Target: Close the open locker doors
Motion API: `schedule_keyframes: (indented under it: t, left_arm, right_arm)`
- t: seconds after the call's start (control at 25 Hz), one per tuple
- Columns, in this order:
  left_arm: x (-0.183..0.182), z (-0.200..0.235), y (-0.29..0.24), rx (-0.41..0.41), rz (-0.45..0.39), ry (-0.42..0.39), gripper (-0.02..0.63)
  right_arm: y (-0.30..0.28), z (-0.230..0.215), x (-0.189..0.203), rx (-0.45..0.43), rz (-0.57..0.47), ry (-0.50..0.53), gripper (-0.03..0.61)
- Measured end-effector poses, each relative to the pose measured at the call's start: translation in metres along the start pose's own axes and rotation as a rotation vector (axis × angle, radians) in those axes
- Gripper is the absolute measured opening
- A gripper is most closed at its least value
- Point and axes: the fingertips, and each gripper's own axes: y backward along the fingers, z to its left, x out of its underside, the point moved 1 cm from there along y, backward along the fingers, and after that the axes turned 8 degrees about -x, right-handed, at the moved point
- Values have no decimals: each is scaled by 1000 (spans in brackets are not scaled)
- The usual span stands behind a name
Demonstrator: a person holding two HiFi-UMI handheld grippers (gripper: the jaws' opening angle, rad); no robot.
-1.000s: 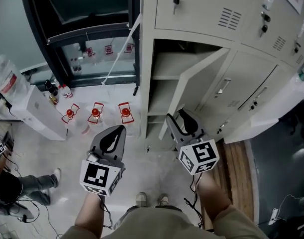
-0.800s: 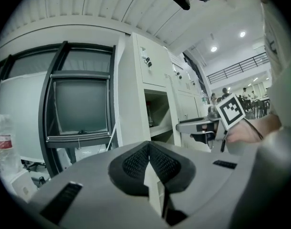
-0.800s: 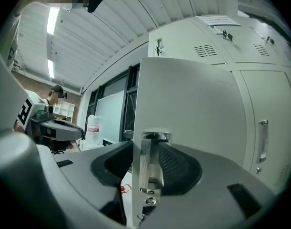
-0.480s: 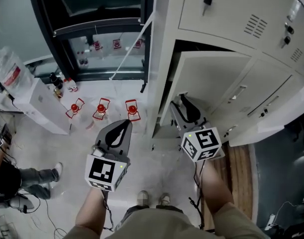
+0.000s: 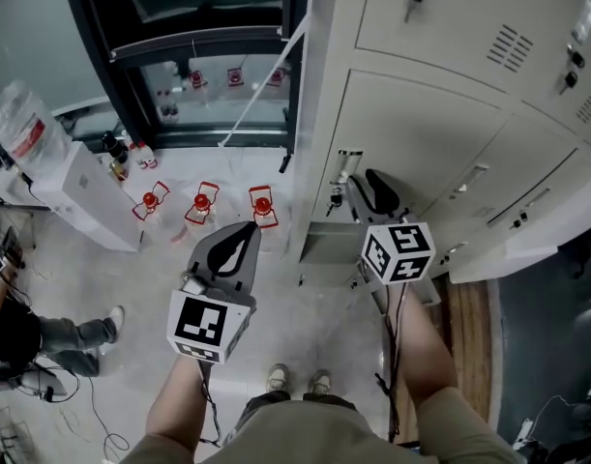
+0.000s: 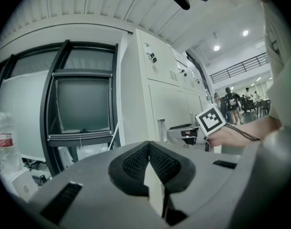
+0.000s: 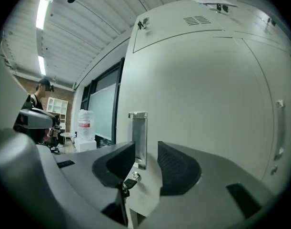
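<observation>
Locker door (image 5: pixel 421 153) is seen shut, or nearly. R gripper (image 7: pixel 146 157) jaws, just now closing, are set apart round handle (image 7: pixel 137 137), no grip yet; a push to latch may be needed. L gripper (image 6: pixel 148 149) is closed, empty.

Left gripper (image 5: pixel 245 232) fingers shut; right gripper (image 7: pixel 146 149) fingers, just closing, stand apart astride a handle (image 7: pixel 137 135).

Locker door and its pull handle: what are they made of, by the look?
Locker door: probably painted sheet metal, matte off-white, going by the flat, thin panel with an even coat. Handle: likely chromed or polished metal, since it shows bright, mirror-like reflections.
</observation>
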Motion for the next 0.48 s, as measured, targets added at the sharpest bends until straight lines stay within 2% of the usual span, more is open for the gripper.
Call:
schedule_keyframes:
  t: [0.2,0.32,0.48]
  left_arm:
    - [1,-10,2,6,12,-2,8]
    - [1,-20,5,12,17,-9,8]
    - [-3,-31,13,21,17,-17,8]
  right_arm:
    - [5,-15,12,33,13,-12,101]
    - [8,-24,19,50,32,6,94]
    - [20,-15,16,1,34,-7,93]
